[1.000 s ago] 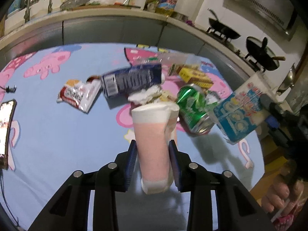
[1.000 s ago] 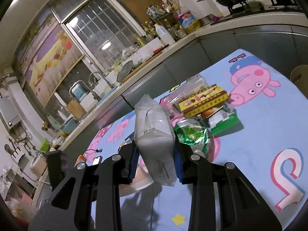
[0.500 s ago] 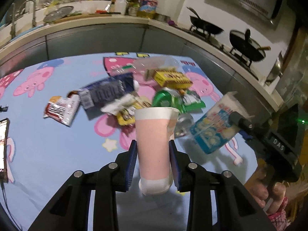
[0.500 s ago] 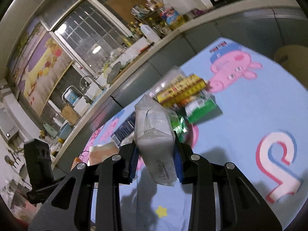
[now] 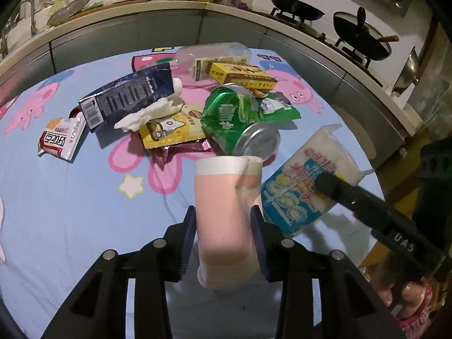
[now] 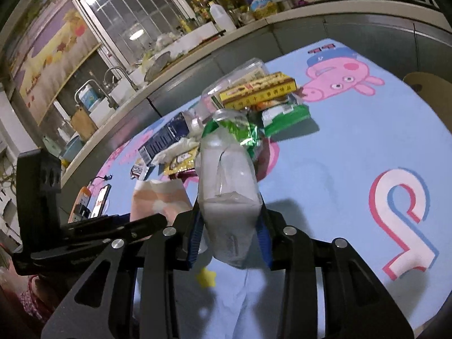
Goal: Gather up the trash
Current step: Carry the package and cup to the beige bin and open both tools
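Meanwhile, each hand-held gripper clamps trash — left (image 5: 223, 226) a pink cup (image 5: 221, 206), right (image 6: 229, 231) a tissue pack (image 6: 228, 192).

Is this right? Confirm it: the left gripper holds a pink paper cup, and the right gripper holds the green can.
Not quite. In the left wrist view the green can lies on the table; the right gripper holds a blue-and-white plastic packet. The left gripper does hold the pink paper cup.

Dim indoor light falls from above, casting soft shadows on the tablecloth (image 5: 56, 212) beneath the jaws. Fisheye bending darkens the corners; the right wrist view is slightly blurred.
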Demonstrator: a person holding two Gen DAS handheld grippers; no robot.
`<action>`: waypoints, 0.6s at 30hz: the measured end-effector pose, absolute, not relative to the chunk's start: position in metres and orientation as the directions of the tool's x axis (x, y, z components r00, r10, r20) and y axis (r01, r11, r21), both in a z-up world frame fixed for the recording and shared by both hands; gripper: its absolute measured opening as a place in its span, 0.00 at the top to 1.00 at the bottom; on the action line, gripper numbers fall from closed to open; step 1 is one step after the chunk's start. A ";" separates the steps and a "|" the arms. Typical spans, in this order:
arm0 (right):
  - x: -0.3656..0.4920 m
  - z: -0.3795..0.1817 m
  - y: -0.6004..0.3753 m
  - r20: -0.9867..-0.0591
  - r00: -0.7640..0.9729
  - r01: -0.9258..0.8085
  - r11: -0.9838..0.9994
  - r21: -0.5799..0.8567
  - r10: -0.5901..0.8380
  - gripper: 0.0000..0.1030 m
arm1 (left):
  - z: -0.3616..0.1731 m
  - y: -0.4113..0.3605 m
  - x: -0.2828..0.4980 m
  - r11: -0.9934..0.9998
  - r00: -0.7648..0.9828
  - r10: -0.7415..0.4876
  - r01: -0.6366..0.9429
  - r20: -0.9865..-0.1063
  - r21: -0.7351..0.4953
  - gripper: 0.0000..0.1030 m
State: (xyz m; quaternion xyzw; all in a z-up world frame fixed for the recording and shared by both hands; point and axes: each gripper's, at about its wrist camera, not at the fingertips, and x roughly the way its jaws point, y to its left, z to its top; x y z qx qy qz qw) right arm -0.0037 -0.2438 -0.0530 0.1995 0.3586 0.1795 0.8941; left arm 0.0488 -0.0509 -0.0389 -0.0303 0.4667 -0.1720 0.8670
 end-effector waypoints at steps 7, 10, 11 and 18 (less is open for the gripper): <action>-0.003 -0.055 -0.240 -0.580 0.671 -0.178 0.860 0.478 0.461 0.67 | -0.040 -0.050 0.050 0.939 0.502 -0.328 0.268 -0.800 -0.216 0.61; -0.003 -0.056 -0.238 -0.585 0.667 -0.176 0.861 0.478 0.461 0.67 | -0.041 -0.050 0.051 0.939 0.501 -0.328 0.268 -0.801 -0.217 0.61; -0.003 -0.056 -0.238 -0.586 0.666 -0.175 0.861 0.478 0.461 0.67 | -0.041 -0.049 0.051 0.939 0.501 -0.328 0.267 -0.801 -0.218 0.61; -0.005 -0.048 -0.243 -0.555 0.690 -0.186 0.855 0.485 0.465 0.72 | -0.031 -0.053 0.053 0.926 0.498 -0.357 0.301 -0.790 -0.229 0.71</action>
